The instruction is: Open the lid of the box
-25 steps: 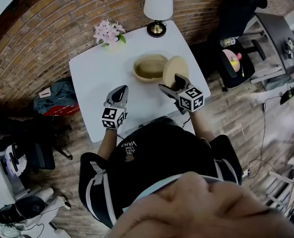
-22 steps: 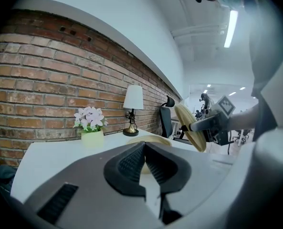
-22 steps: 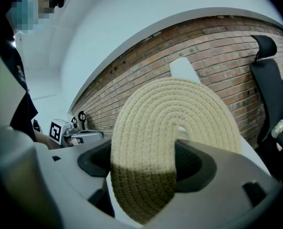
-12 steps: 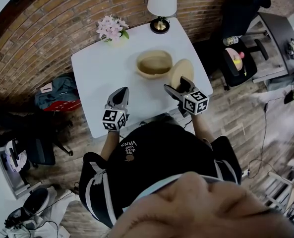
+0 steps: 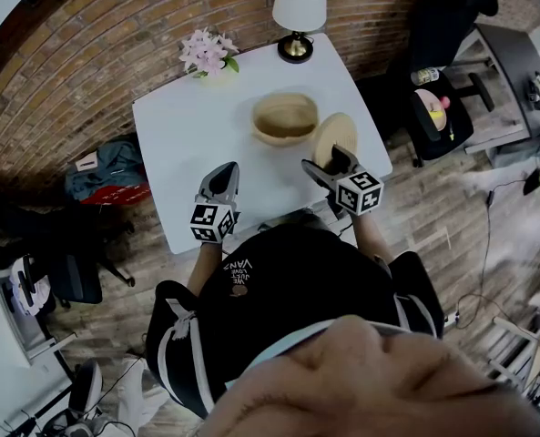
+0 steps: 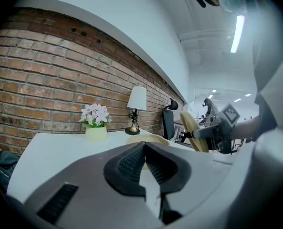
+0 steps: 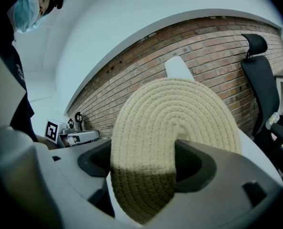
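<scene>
A round woven box [image 5: 285, 118] stands uncovered on the white table [image 5: 188, 135], its inside showing. Its round woven lid [image 5: 335, 139] is off the box, held on edge to the right of it with my right gripper [image 5: 327, 165] shut on it. In the right gripper view the lid [image 7: 170, 142] fills the middle, clamped between the jaws. My left gripper [image 5: 222, 177] is shut with nothing in it, over the table's near part, left of the box. The left gripper view shows the box [image 6: 148, 140] ahead and the lid [image 6: 193, 130] at the right.
A pot of pink flowers [image 5: 206, 55] and a lamp [image 5: 298, 7] stand at the table's far side. A black office chair [image 5: 433, 35] is to the right, a second chair with bags [image 5: 106, 180] to the left. A brick wall runs behind the table.
My right gripper has carried the lid a little to the right and toward me, further from the box. The left gripper has barely moved.
</scene>
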Action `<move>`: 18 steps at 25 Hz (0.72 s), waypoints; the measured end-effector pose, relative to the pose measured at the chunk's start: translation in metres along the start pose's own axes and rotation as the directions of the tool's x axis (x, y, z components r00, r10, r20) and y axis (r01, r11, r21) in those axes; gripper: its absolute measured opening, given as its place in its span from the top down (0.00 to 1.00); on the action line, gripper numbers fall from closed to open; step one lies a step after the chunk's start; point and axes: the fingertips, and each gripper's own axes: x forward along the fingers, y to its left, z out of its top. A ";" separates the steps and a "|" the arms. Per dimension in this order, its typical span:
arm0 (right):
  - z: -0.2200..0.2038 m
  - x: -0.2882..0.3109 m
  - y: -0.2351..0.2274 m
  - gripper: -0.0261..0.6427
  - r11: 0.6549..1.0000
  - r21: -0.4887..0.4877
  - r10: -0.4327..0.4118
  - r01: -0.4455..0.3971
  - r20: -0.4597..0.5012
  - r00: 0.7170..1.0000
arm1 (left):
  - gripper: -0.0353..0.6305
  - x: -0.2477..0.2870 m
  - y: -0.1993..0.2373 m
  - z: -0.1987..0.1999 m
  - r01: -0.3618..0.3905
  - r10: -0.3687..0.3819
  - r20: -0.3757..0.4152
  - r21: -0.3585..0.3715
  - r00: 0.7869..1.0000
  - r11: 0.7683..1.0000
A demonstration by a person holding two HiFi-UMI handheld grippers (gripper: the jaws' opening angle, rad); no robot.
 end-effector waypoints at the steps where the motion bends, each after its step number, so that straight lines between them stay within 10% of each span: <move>1: 0.000 0.000 0.000 0.44 1.000 -0.001 0.001 -0.001 -0.001 1.000 | 0.93 0.000 0.000 0.000 0.000 0.000 0.000 -0.001 1.000 1.000; 18: 0.004 0.003 -0.006 0.44 1.000 0.008 -0.002 0.002 0.006 1.000 | 0.93 0.009 0.005 0.001 0.001 -0.001 0.010 -0.005 1.000 1.000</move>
